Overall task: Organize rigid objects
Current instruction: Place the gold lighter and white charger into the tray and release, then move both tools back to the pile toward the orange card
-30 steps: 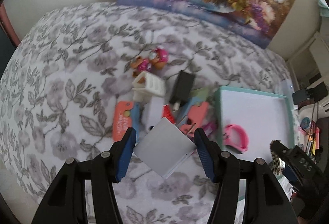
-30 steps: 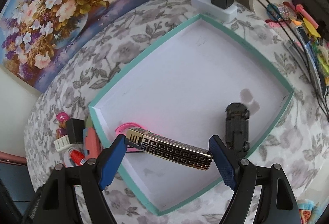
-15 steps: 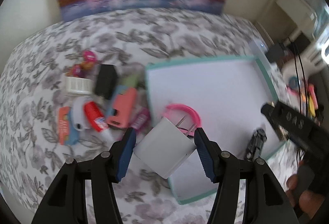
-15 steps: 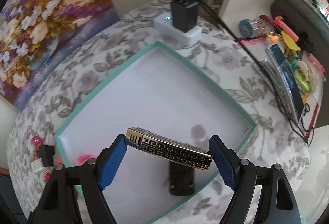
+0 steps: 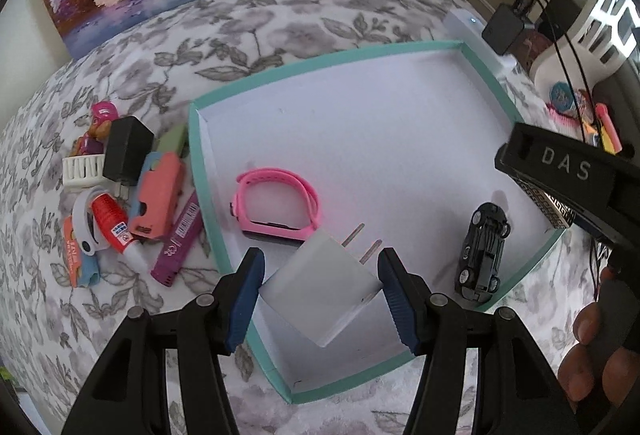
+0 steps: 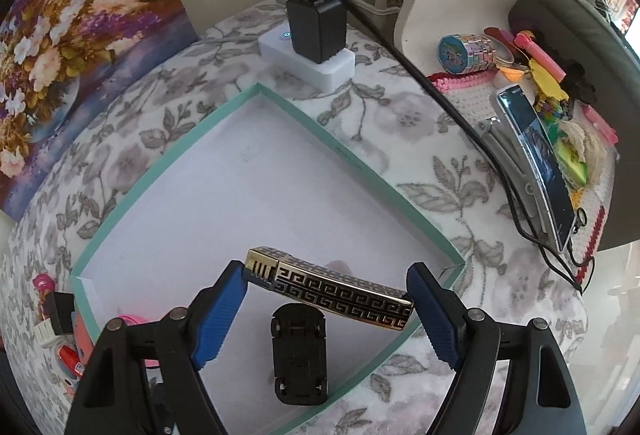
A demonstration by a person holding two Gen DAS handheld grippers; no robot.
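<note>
My left gripper [image 5: 320,293] is shut on a white plug adapter [image 5: 322,293], its two prongs pointing up-right, over the near left part of the teal-rimmed white tray [image 5: 196,171]. In the tray lie a pink watch band [image 5: 276,205] and a black toy car [image 5: 482,251]. My right gripper [image 6: 326,305] is shut on a gold and black patterned bar [image 6: 332,293], held crosswise above the tray [image 6: 356,165] and the toy car [image 6: 298,353]. The right gripper's body [image 5: 560,175] shows at the right edge of the left wrist view.
Left of the tray lies a pile: black charger [image 5: 126,151], coral clip [image 5: 158,195], purple tube [image 5: 180,239], red-capped glue [image 5: 114,221], white comb [image 5: 82,169], pink figure [image 5: 98,125]. A white power strip with black plug [image 6: 316,47], cables and a phone [image 6: 536,163] sit beyond the tray.
The left gripper carried the white adapter from above the pile rightwards to over the tray, rolling as it went. The right gripper shifted with the patterned bar across the tray, now above the toy car.
</note>
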